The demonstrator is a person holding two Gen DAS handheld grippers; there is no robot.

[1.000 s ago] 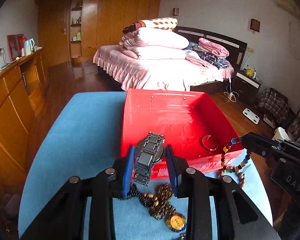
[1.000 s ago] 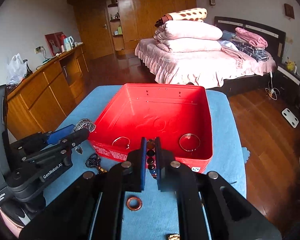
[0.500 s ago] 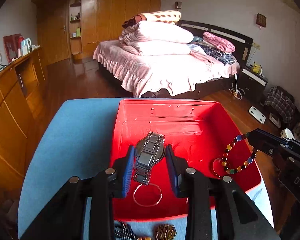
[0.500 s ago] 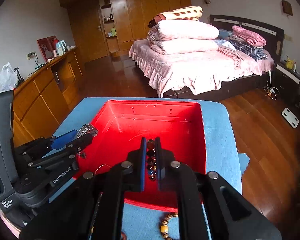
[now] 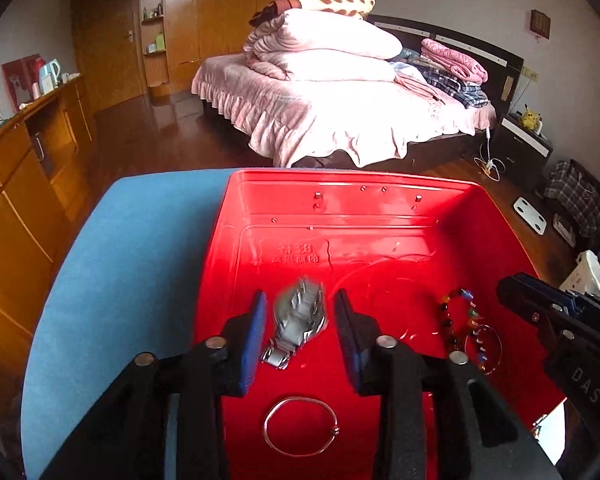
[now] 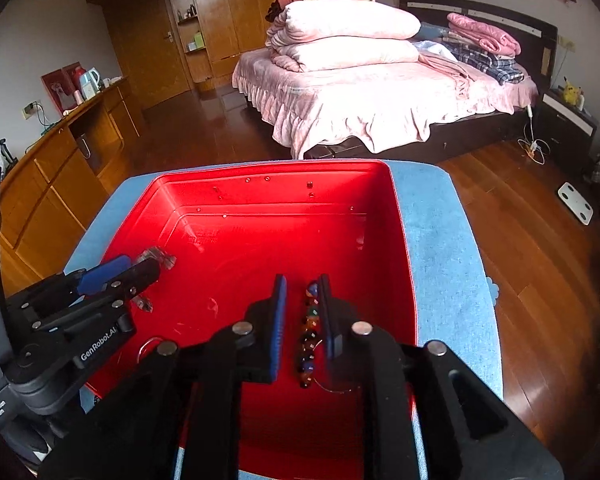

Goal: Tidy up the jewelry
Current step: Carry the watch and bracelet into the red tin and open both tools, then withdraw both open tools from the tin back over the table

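Both sets of jaws have just been opening over the red tray [image 5: 452, 204], the left gripper [image 5: 300, 320] shedding the blurred steel watch [image 5: 300, 316] and the right gripper [image 6: 302, 312] loosing the bead bracelet [image 6: 310, 332] toward 6 o'clock, where either could tangle with the 2 bangles lying there.

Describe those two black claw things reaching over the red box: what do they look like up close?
Each is a matte black plastic frame with silver round bolt heads, ending in two flat fingers lined with blue pads. The left gripper shows blue pads and, seen from the right wrist camera, white "GenRobot.AI" lettering. The right gripper looks alike; its side reads "DAS". No cables, sleeves or hands show.
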